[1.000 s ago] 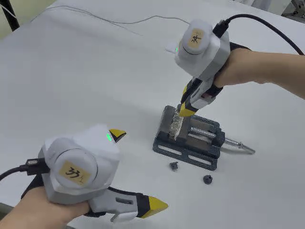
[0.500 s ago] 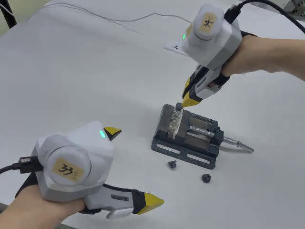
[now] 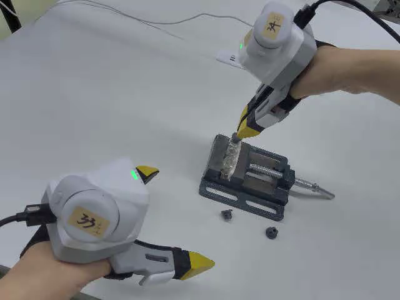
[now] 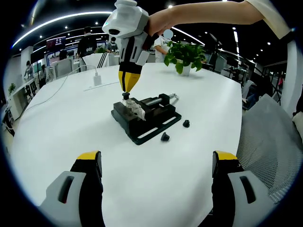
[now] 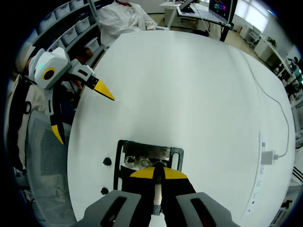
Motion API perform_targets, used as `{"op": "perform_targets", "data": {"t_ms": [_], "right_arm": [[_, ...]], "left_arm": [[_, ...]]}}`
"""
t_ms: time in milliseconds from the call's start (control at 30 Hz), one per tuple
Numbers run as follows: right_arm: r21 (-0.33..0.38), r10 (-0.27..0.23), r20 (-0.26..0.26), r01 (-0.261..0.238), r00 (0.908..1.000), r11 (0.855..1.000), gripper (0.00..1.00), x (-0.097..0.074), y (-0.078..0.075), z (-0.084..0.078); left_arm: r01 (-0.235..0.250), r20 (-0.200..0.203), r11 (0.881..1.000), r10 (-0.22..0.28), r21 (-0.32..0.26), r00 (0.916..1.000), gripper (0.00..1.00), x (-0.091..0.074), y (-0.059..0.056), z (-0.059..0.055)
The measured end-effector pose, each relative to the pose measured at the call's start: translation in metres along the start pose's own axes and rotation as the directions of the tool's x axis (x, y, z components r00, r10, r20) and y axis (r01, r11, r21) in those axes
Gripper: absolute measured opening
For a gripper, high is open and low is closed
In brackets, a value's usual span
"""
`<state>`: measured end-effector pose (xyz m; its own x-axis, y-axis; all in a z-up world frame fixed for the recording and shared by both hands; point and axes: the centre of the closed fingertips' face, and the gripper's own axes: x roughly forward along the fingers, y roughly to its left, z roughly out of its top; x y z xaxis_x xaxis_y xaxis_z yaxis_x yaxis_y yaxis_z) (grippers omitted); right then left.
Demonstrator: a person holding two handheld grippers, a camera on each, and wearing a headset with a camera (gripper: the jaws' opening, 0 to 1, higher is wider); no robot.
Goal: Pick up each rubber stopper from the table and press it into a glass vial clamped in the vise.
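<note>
Sitting in the mouth of the glass vial [image 3: 231, 157] is a dark rubber stopper [image 3: 234, 137], and the vial itself stands upright, clamped at the near end of the black vise [image 3: 262, 187] out in the middle of the white table [image 3: 112, 94]. Right on top of that stopper is the right gripper [image 3: 247, 132], pointing steeply down with its yellow tips squeezed together. From its own view the jaws are closed with just a sliver between them. I can't tell if the tips are actually touching the stopper or sitting a hair above it.

On the table just in front of the vise are two spares: one loose stopper [image 3: 227, 215] by the base and a second loose stopper [image 3: 271, 233] a bit further right, both lying free and apart from each other.

The left gripper [image 3: 173, 219] is well off to the near left, away from the vise, with its jaws spread wide and nothing in them.

Further back there's a white charger [image 3: 227, 60] with a thin cable [image 3: 144, 22] trailing across the tabletop, and a potted plant [image 4: 183, 53] at the far edge.
</note>
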<state>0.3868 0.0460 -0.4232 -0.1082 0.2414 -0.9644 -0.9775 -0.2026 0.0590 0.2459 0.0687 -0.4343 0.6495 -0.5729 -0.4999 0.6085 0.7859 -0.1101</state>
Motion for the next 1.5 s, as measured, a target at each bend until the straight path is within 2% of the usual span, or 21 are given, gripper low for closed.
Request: {"op": "perform_targets", "data": {"t_ms": [300,433,633,700,733,833,967,1067,1333,1500], "right_arm": [[-0.006,0.01,-0.008,-0.01,0.9999,1.0,0.0,0.003,0.003,0.0],[-0.026,-0.002,-0.031,0.001,0.9995,1.0,0.0,0.004,0.002,-0.001],[0.008,0.006,-0.048,-0.006,0.9988,1.0,0.0,0.005,0.001,-0.002],[-0.021,0.01,-0.061,-0.011,0.9981,1.0,0.0,0.005,0.002,-0.002],[0.015,0.013,-0.053,-0.013,0.9985,1.0,0.0,0.005,0.002,-0.002],[0.043,0.024,-0.034,-0.022,0.9991,0.999,0.0,0.004,0.002,-0.004],[0.033,0.025,-0.038,-0.024,0.999,0.999,0.0,0.005,0.0,-0.005],[0.01,0.004,-0.064,-0.003,0.998,1.0,0.0,0.006,0.002,-0.004],[0.119,0.038,-0.039,-0.033,0.9985,0.992,0.0,0.006,0.001,-0.006],[0.126,0.054,-0.06,-0.046,0.9967,0.991,0.0,0.007,0.002,-0.003]], "left_arm": [[0.006,-0.005,1.0,-0.006,-0.008,1.0,0.96,0.001,0.0,-0.003],[0.007,-0.009,1.0,-0.007,-0.009,0.9999,0.96,0.002,0.0,-0.005],[0.01,-0.01,1.0,-0.01,-0.012,0.9999,0.96,0.004,0.002,-0.004],[0.014,-0.013,1.0,-0.014,-0.013,0.9998,0.96,0.005,0.001,-0.005],[0.017,-0.017,1.0,-0.017,-0.01,0.9997,0.96,0.006,0.001,-0.005],[0.021,-0.013,1.0,-0.021,-0.012,0.9997,0.96,0.008,-0.001,-0.003],[0.026,-0.018,1.0,-0.026,-0.012,0.9995,0.96,0.01,-0.002,-0.003],[0.032,-0.016,0.999,-0.032,-0.011,0.9994,0.96,0.011,-0.003,-0.003],[0.038,-0.018,0.999,-0.038,-0.015,0.9991,0.95,0.012,-0.005,-0.004],[0.034,-0.017,0.999,-0.035,-0.02,0.9992,0.95,0.011,-0.006,-0.006]]}}
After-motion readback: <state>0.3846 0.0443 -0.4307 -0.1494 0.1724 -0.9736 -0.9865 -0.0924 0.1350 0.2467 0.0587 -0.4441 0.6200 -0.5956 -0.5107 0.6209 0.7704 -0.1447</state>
